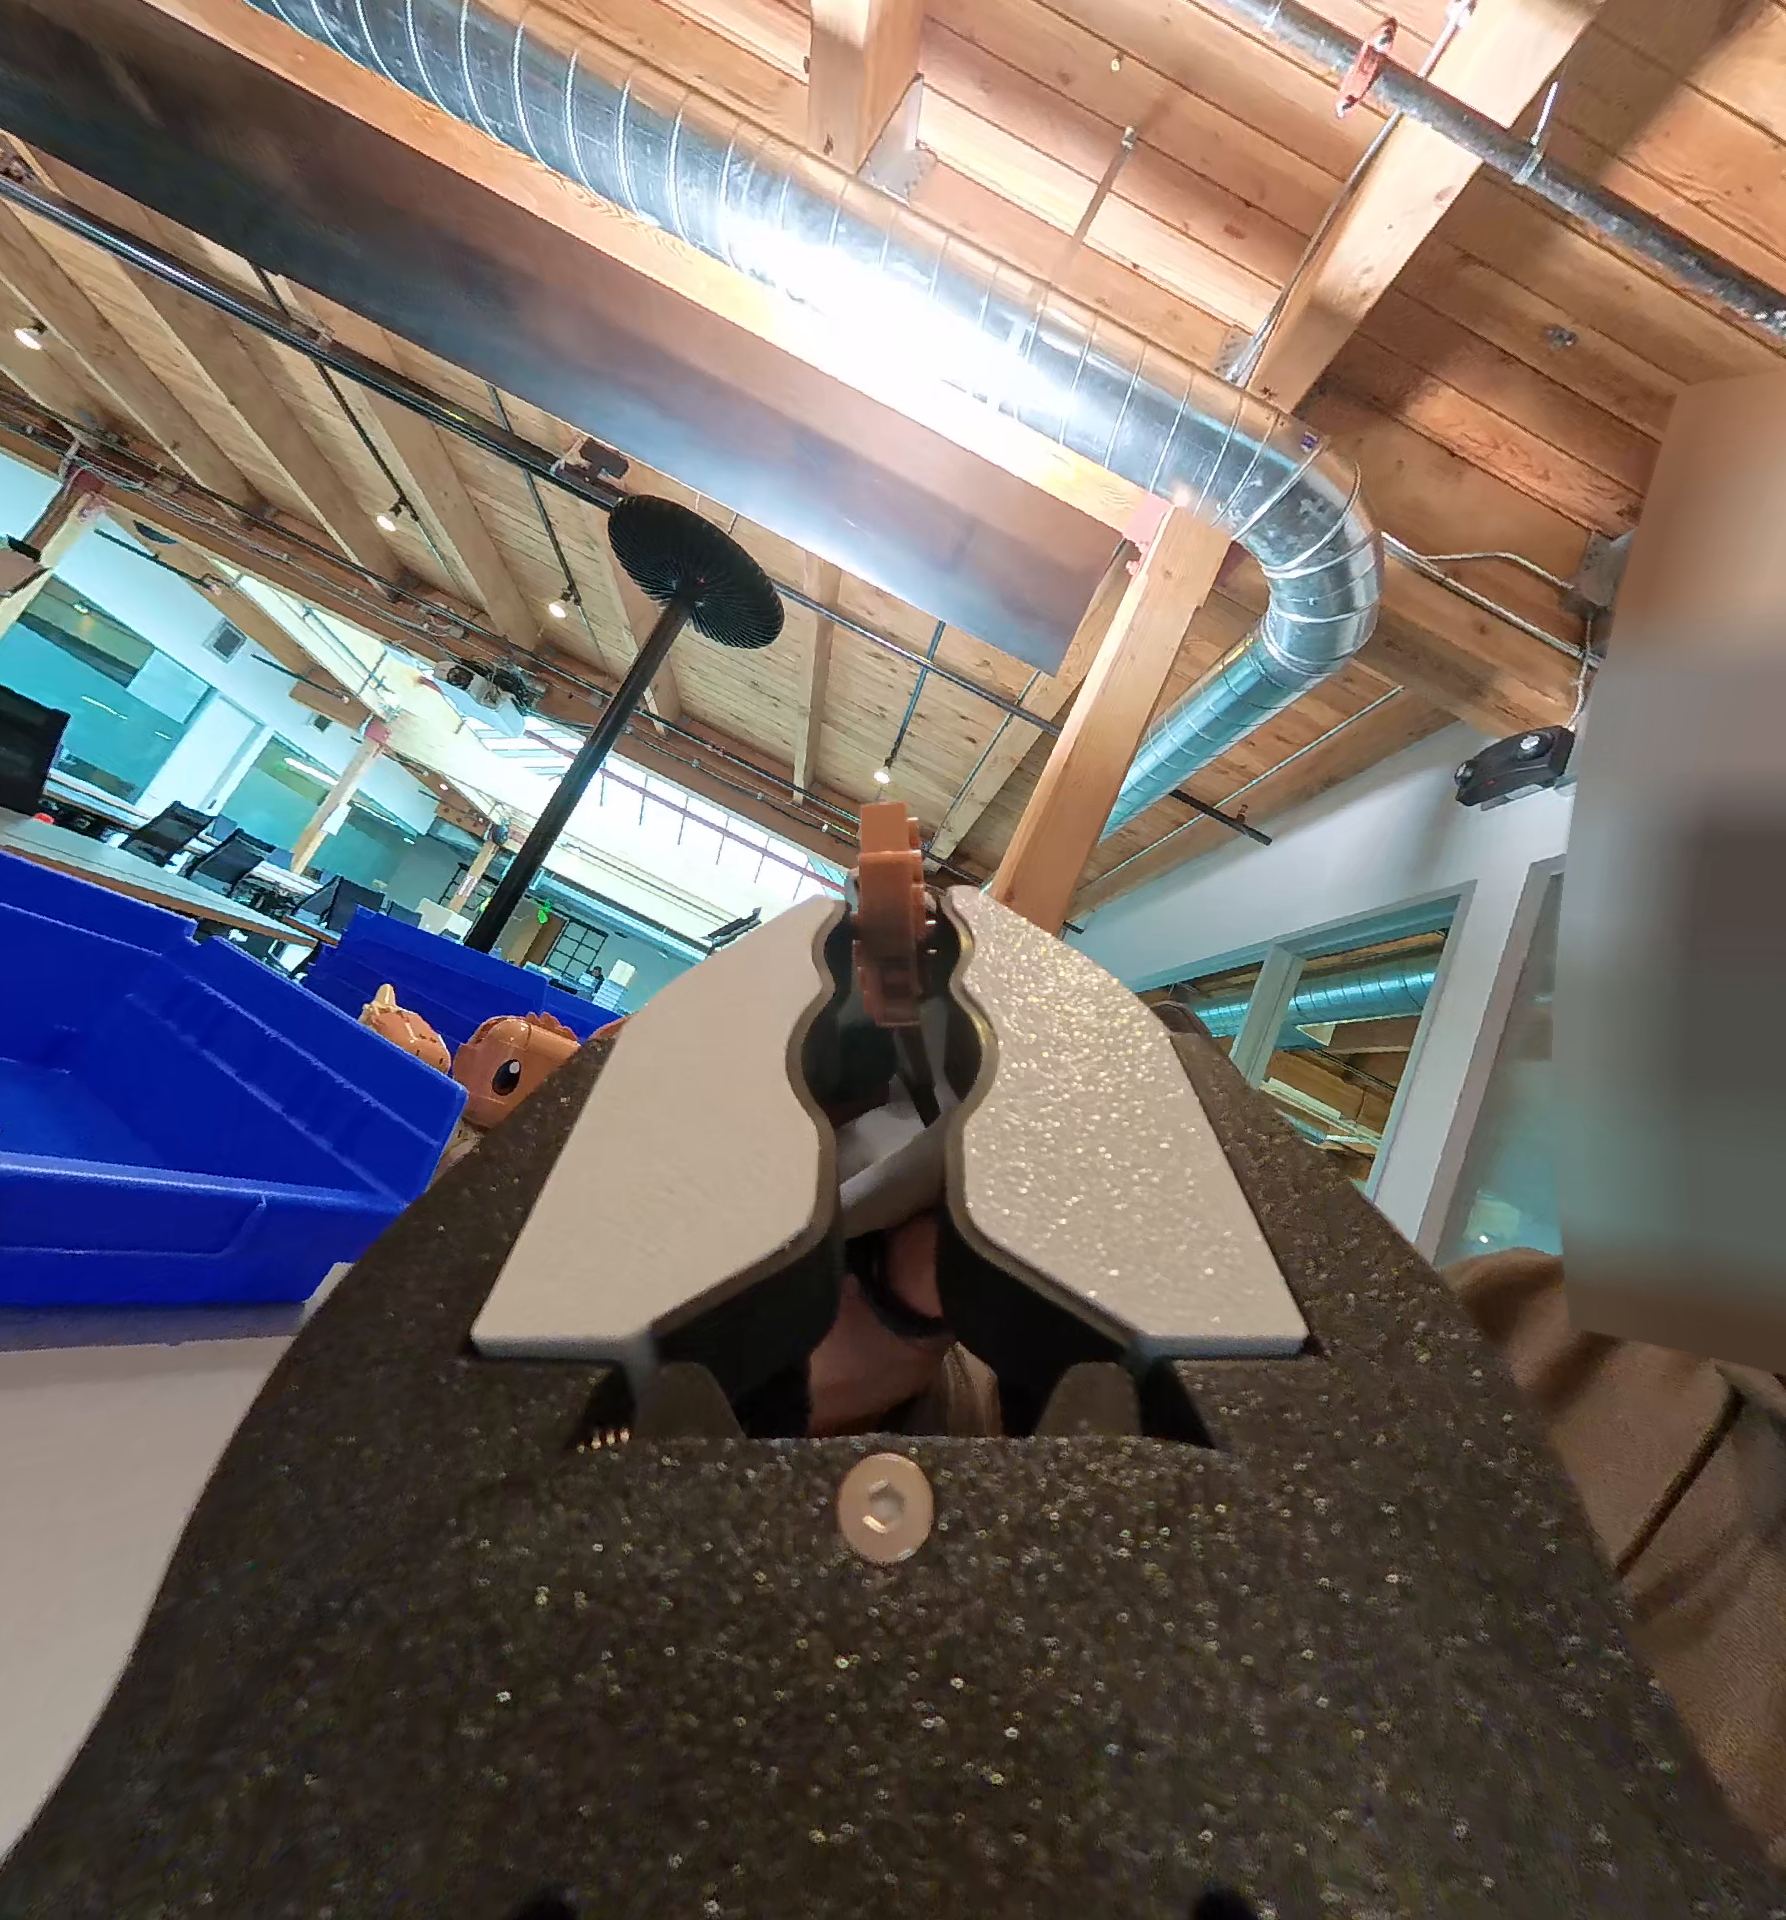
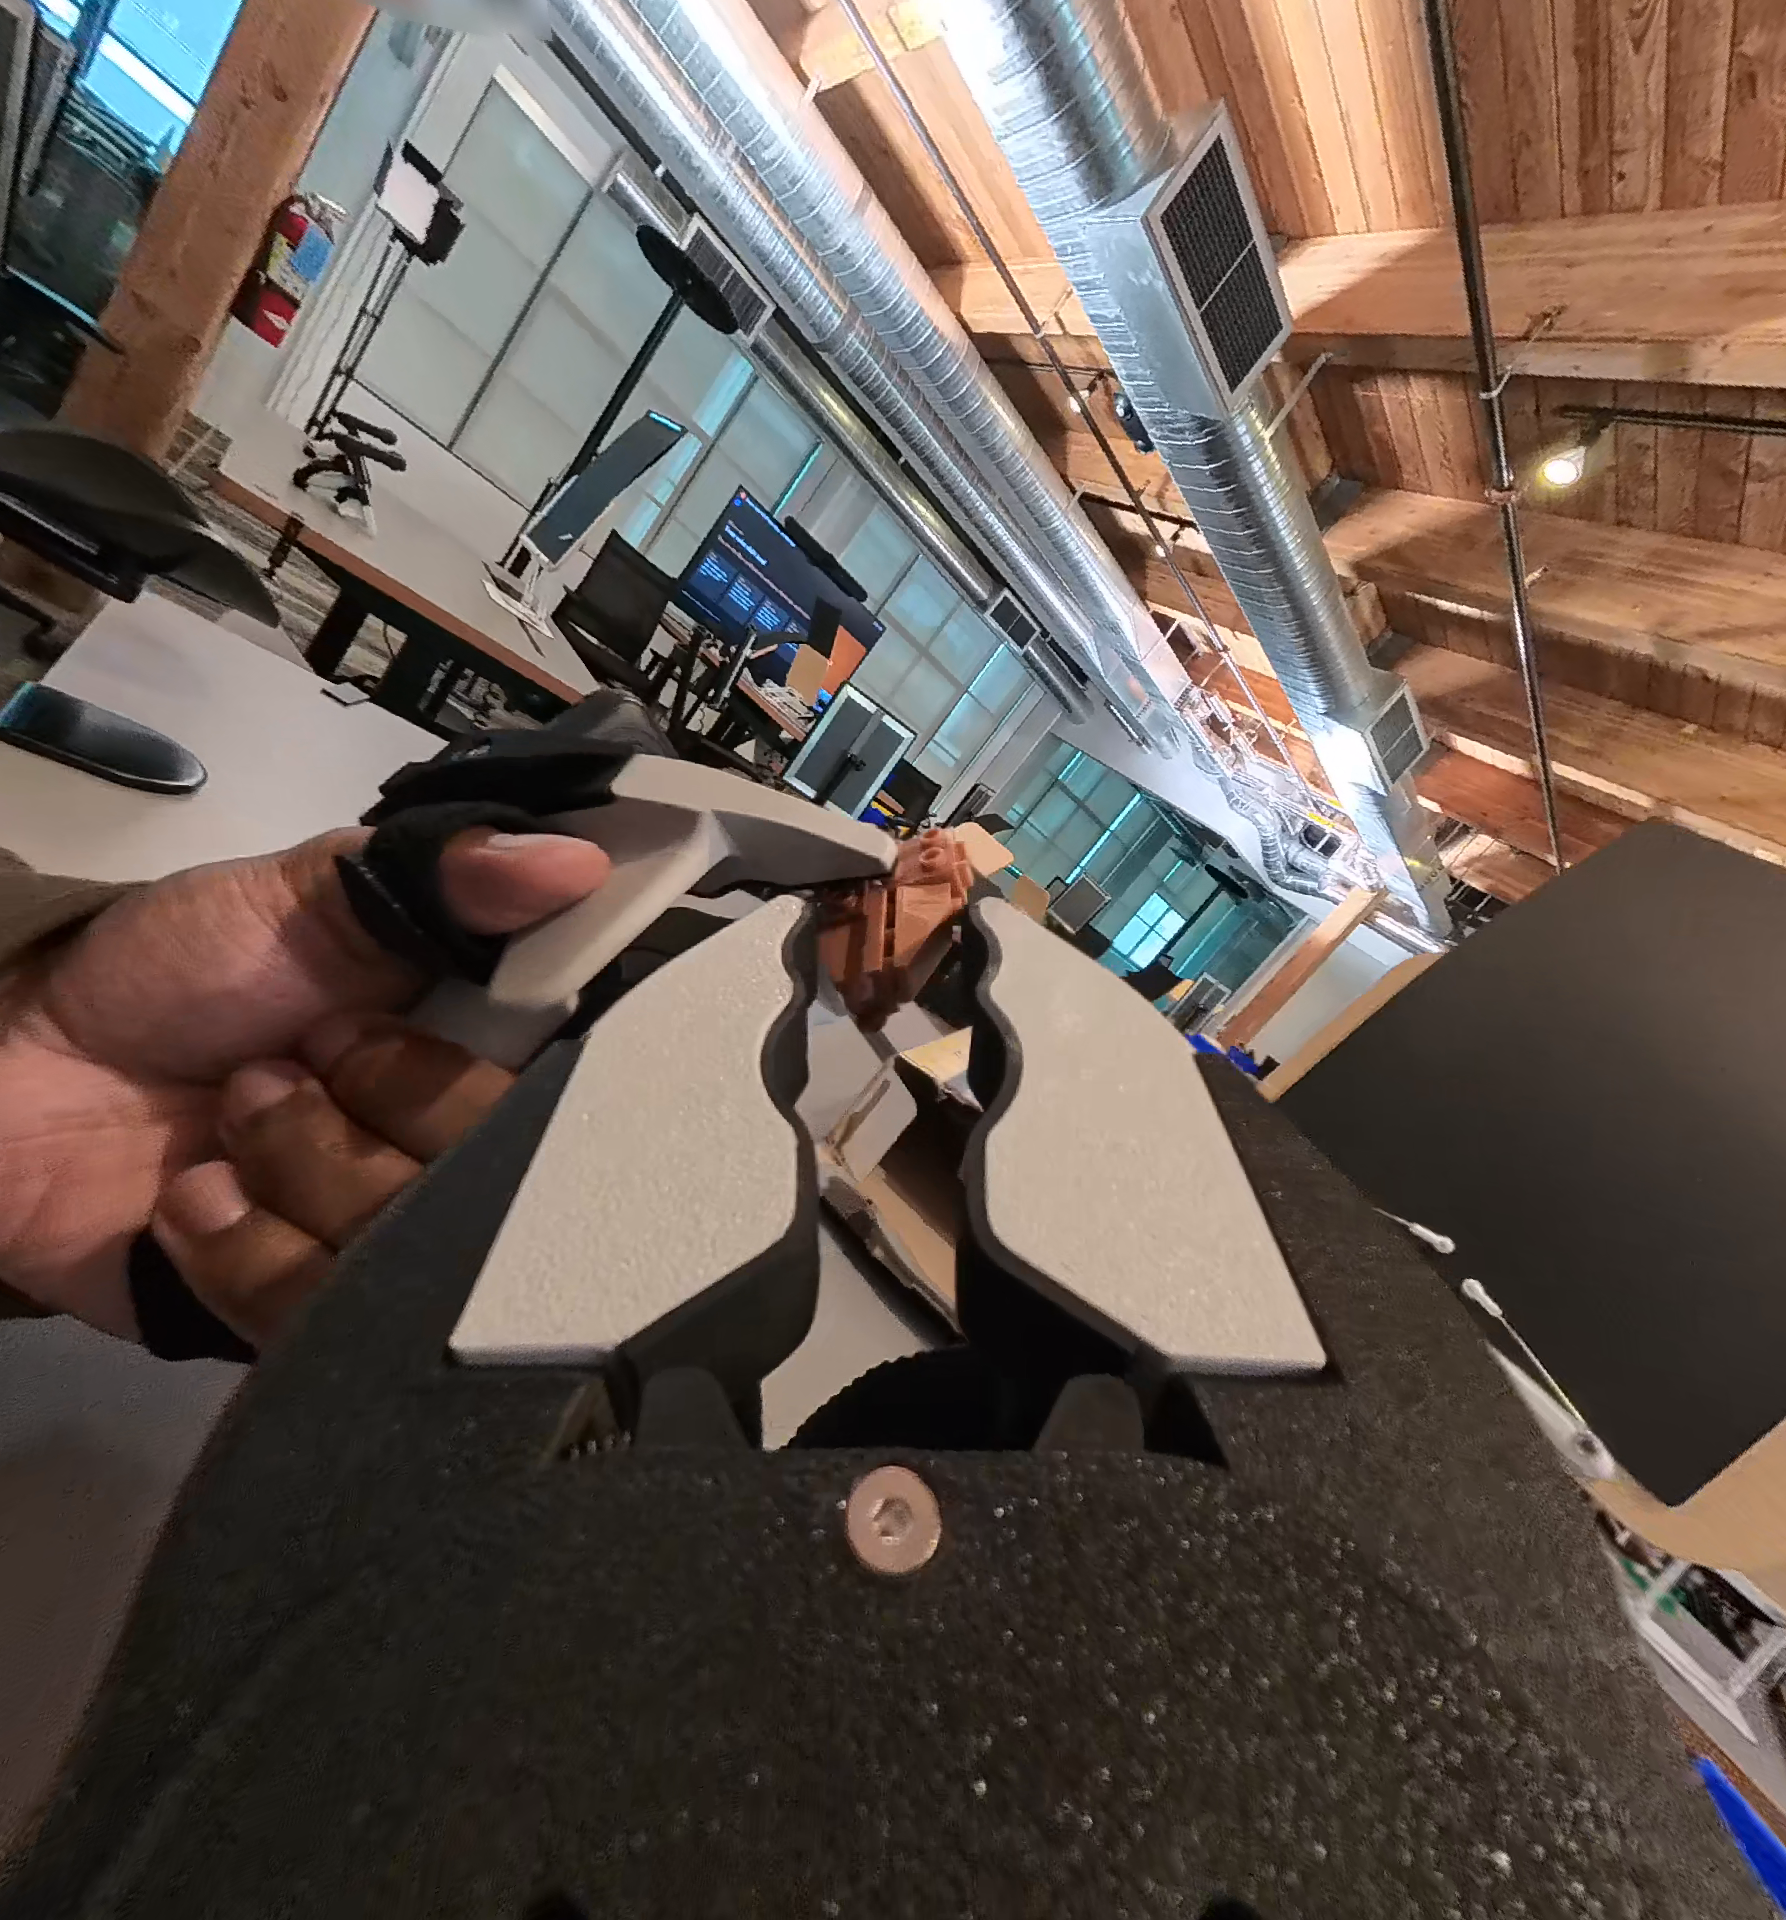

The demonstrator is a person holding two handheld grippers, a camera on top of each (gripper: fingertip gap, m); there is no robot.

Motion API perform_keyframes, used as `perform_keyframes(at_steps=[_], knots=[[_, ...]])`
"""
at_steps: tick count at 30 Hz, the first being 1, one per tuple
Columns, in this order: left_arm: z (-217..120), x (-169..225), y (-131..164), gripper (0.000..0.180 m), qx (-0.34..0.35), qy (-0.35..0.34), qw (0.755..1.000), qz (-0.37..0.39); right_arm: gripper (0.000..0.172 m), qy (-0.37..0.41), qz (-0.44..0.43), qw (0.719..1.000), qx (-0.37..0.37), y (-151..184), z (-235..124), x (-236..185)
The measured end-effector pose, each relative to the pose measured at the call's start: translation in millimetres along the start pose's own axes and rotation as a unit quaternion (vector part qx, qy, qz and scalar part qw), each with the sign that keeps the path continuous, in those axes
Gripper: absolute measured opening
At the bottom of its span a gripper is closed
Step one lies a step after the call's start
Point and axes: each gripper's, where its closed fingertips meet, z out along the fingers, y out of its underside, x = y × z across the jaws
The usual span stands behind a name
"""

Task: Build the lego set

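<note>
My left gripper (image 1: 894, 914) points up toward the ceiling and is shut on a small brown brick piece (image 1: 889, 883) that sticks out above its fingertips. In the right wrist view my right gripper (image 2: 889, 920) is shut on a brown brick assembly (image 2: 915, 925), held in the air. The left gripper (image 2: 858, 862), held by a person's hand (image 2: 193, 1039), comes in from the left, and its fingertips grip the same assembly at its upper left. Both grippers meet at the brown bricks.
Blue bins (image 1: 141, 1091) stand on the grey table (image 1: 58, 1507) at the left. Brown toy figures (image 1: 504, 1070) lie behind them. A black panel (image 2: 1595, 1143) stands at the right. A person's brown sleeve (image 1: 1647, 1455) is close by. Both grippers' tips are close together, under 4 cm apart.
</note>
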Motion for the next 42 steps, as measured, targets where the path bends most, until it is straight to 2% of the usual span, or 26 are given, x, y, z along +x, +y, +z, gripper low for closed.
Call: perform_keyframes(at_steps=[8, 23, 33, 42], knots=[[0.9, -0.5, 2.7, 0.015, -0.008, -0.002, 1.000, 0.005, 0.026, 0.001, -0.002, 1.000, -0.008, 2.1, 0.8, -0.4], [-3.3, -19.3, 2.5, 0.015, 0.016, -0.062, 0.998, -0.007, 0.025, 0.062, -0.137, 0.987, -0.063, 16.2, 4.0, 1.9], [-1.0, -9.9, -0.3, 0.015, 0.025, -0.040, 0.999, 0.011, 0.026, 0.064, -0.081, 0.994, -0.043, 8.2, 4.1, 1.8], [-0.8, -5.4, -2.5, 0.015, 0.043, -0.028, 0.999, 0.015, 0.027, 0.068, -0.065, 0.995, -0.036, 4.1, 4.3, 1.7]])
